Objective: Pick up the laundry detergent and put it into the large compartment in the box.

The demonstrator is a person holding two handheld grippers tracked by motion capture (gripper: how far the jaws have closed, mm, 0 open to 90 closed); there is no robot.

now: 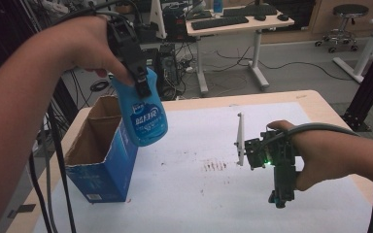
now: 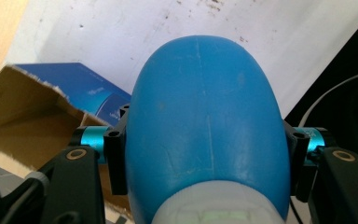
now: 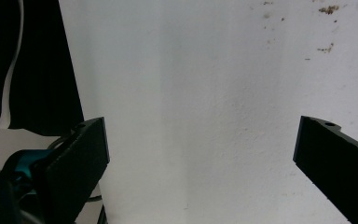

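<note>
**Entry: blue bottle held in left claw, above box**

Left gripper (image 1: 143, 80): I logged its jaws clamped on either flank of the blue bottle (image 1: 143, 119). In the left gripper view I saw the black pads (image 2: 116, 161) pressed against the bottle's (image 2: 203, 126) rounded blue body. The bottle hung from the claw, in the air and tilted, label facing the camera.

Below and just to the claw's left I noted an open blue cardboard box (image 1: 104, 167), top flaps torn, standing on the white table cover (image 1: 199, 194). The bottle's base sat near the box's far right corner, above its rim.

Right gripper (image 1: 281, 199): I recorded its jaws spread wide, nothing between them, pointing down at the white cover (image 3: 200, 116). Ahead of it lay brown stains (image 1: 215, 165).
</note>
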